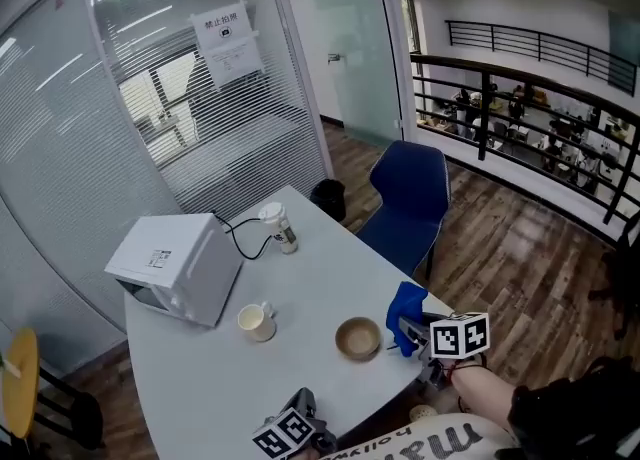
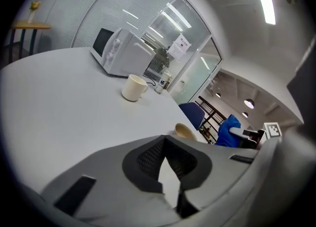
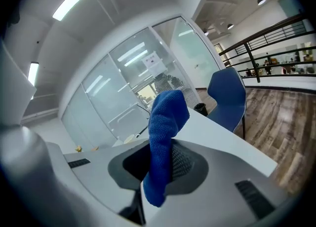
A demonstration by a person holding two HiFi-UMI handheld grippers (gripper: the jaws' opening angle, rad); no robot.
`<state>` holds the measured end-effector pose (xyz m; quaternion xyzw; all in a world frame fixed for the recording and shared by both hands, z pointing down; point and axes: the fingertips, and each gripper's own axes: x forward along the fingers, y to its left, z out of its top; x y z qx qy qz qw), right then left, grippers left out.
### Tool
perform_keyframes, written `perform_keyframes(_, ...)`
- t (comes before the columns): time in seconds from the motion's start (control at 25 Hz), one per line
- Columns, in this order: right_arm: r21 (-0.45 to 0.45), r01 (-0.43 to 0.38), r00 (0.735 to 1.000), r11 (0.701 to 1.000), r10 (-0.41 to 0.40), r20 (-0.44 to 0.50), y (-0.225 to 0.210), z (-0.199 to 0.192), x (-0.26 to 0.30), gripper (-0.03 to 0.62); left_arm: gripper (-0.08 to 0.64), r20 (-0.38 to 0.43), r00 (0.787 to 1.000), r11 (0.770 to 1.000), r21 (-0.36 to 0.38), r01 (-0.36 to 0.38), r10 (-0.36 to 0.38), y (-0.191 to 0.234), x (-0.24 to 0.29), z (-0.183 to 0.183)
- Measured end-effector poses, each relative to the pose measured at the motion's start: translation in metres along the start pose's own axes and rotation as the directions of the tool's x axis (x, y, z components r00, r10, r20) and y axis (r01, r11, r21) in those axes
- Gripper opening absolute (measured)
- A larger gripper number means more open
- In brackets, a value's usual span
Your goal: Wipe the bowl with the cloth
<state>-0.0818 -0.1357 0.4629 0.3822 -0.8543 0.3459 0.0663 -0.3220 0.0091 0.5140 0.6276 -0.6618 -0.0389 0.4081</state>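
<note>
A small tan bowl [image 1: 358, 338] stands on the white table [image 1: 320, 278] near its front right edge, and it also shows in the left gripper view as the bowl [image 2: 185, 131]. Just right of it, my right gripper [image 1: 410, 334] is shut on a blue cloth [image 1: 405, 305]. In the right gripper view the cloth [image 3: 165, 137] is pinched between the jaws of the right gripper [image 3: 160, 169] and stands up above them. My left gripper [image 1: 300, 426] is low at the table's front edge, left of the bowl. The left gripper [image 2: 168, 164] is shut with nothing in it.
A white microwave [image 1: 175, 268] sits at the table's left with its cable running to the back. A cream mug [image 1: 257, 321] stands left of the bowl and a tumbler [image 1: 278, 227] further back. A blue chair [image 1: 410, 198] and a black bin [image 1: 327, 198] stand beyond the table's right side.
</note>
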Motion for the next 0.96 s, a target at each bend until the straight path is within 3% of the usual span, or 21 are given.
perform_keyframes(0.24,0.005,0.019,1.0,1.0,-0.019,-0.005,0.013,-0.029,-0.021,0.06,0.003,-0.044,0.999,1.0,-0.003,0.021,-0.021,0.006,-0.016,-0.019)
perform_keyframes(0.4,-0.009,0.049,0.999,0.999,-0.049,-0.002,0.013,-0.044,-0.036,0.06,0.003,-0.043,0.999,0.999,0.041,0.034,-0.032,0.012,-0.019,-0.024)
perform_keyframes(0.6,0.003,0.087,0.996,0.996,-0.086,-0.025,0.008,-0.062,-0.052,0.06,0.003,-0.067,0.996,0.998,-0.006,0.058,-0.058,0.007,-0.023,-0.038)
perform_keyframes(0.72,-0.013,0.1,0.995,0.995,-0.1,-0.017,0.008,-0.063,-0.056,0.06,0.003,-0.059,0.995,0.996,0.036,0.078,-0.076,0.004,-0.022,-0.034)
perform_keyframes(0.96,-0.006,0.087,0.996,0.996,-0.087,-0.033,0.013,-0.072,-0.058,0.06,0.003,-0.054,0.995,0.995,0.04,0.088,-0.086,0.001,-0.024,-0.034)
